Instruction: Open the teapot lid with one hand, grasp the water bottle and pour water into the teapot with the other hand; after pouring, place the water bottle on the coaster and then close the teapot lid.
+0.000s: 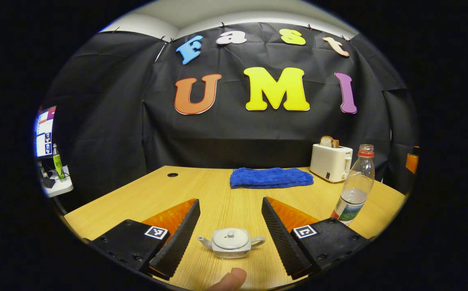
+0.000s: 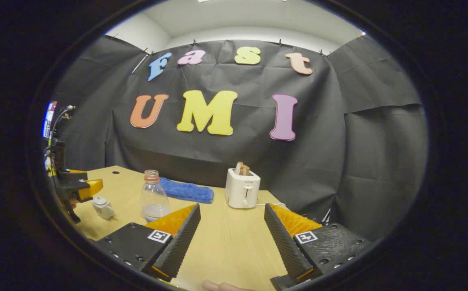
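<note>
A small white teapot with its lid on sits on the wooden table, low between the fingers of my left gripper, which is open and not touching it. To the right stands a clear water bottle with a red collar and no cap, partly filled. In the right gripper view the bottle stands left of my right gripper, which is open over bare table with nothing between its fingers. The teapot lies farther left, next to the left gripper.
A folded blue towel lies at the back of the table. A white toaster with bread in it stands at the back right. A side shelf with a green bottle and a monitor sits off to the left.
</note>
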A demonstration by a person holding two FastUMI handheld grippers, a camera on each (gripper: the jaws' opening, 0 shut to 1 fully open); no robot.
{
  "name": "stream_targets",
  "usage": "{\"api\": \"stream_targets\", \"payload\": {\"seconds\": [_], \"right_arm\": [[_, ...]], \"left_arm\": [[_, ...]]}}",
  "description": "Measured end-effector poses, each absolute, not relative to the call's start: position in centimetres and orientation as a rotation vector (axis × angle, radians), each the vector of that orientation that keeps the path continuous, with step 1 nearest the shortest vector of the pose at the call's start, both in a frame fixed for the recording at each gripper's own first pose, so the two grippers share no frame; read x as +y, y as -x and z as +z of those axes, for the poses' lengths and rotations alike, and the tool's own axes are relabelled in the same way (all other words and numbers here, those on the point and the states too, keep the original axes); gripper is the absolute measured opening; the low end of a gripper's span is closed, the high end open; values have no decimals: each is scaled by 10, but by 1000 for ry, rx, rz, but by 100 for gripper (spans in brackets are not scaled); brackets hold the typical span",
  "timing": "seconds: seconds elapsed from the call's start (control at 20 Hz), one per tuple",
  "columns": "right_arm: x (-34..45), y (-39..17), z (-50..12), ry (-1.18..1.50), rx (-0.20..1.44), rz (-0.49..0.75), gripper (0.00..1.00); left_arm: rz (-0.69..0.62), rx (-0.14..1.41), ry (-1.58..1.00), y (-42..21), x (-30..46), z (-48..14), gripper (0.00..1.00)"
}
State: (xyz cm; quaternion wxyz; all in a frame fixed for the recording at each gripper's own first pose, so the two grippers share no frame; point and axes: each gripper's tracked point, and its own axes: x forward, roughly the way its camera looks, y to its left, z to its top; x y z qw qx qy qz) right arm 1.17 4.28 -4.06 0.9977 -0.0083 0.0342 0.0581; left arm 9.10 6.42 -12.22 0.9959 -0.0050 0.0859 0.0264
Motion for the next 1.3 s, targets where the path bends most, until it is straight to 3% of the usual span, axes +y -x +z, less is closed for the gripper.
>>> {"api": "stream_targets", "payload": {"seconds": [0.15, 0.2, 0.45, 0.6, 0.65, 0.7, 1.0, 1.3], "right_arm": [[46, -13, -47, 17, 80, 126, 95], [48, -14, -48, 16, 84, 130, 95], [53, -15, -53, 15, 96, 136, 97], [58, -16, -58, 10, 111, 147, 95], [59, -16, -60, 10, 115, 150, 95], [60, -16, -60, 9, 118, 156, 95], [99, -10, -69, -47, 124, 247, 98], [163, -10, -80, -66, 133, 344, 98]], "left_arm": [[55, 237, -33, -98, 68, -150, 85], [54, 260, -24, -101, 68, -159, 75], [2, 268, -4, -106, 60, -166, 64], [2, 294, -7, -107, 63, -172, 36], [4, 288, -12, -108, 63, -172, 34], [5, 294, -13, -108, 64, -173, 20], [-3, 293, -31, -108, 63, -167, 4], [-18, 201, -32, -86, 66, -110, 3]]}}
